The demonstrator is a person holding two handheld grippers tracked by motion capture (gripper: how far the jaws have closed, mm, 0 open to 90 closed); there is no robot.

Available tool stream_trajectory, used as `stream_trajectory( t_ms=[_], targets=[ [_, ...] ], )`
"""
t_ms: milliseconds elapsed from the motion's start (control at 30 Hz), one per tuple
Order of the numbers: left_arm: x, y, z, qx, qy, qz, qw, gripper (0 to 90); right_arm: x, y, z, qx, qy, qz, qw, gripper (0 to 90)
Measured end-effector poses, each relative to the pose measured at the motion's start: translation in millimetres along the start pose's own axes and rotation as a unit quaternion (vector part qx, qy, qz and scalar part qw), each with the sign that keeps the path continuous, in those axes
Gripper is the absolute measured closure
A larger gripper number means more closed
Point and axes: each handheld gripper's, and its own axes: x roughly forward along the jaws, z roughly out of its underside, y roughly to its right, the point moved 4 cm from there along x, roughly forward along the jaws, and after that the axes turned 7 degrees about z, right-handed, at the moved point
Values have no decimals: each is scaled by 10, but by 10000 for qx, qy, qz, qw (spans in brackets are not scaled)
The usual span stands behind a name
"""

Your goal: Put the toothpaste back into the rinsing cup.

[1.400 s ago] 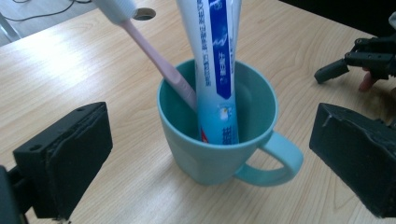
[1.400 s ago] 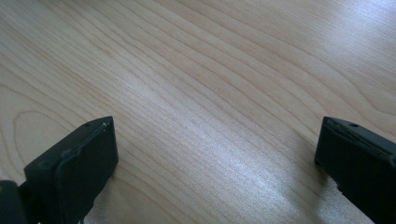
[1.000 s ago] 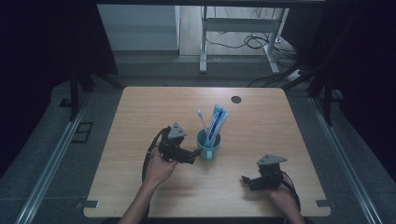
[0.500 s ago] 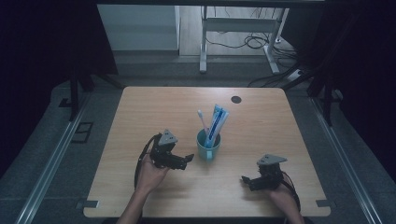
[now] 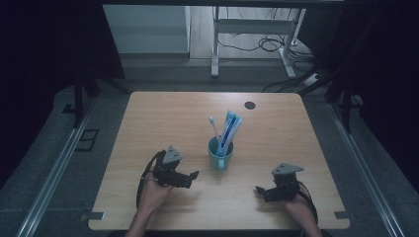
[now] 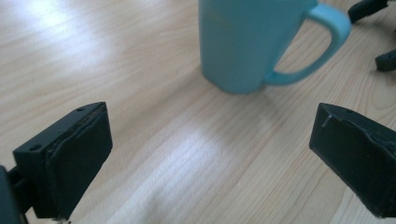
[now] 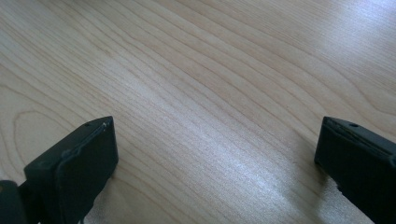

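Observation:
A light blue mug stands near the middle of the wooden table, holding a white toothbrush and a blue-and-white toothpaste tube. My left gripper rests low on the table left of the mug, open and empty. In the left gripper view the mug stands a little ahead, its handle turned to the right, with my left gripper spread wide. My right gripper lies near the front right, open, pointing left. In the right gripper view my right gripper frames bare wood.
A dark round cable hole sits near the table's far edge. Beyond the table are a metal desk frame and cables on the floor. In the left gripper view the other gripper's black tips show at the upper right.
My left gripper has drawn back from the mug toward the front left of the table and dropped lower. The right gripper has stayed still.

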Motion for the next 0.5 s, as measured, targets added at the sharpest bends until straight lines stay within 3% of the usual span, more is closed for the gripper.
stream_trajectory(
  t_ms=[300,500],
  targets=[
    [63,-12,243,-118,-153,-96,9998,0,-2,-2,1,13,-10,-3,10000,0],
    [135,25,374,-73,-347,-173,9992,0,0,0,0,5,0,1,10000,0]
  ],
)
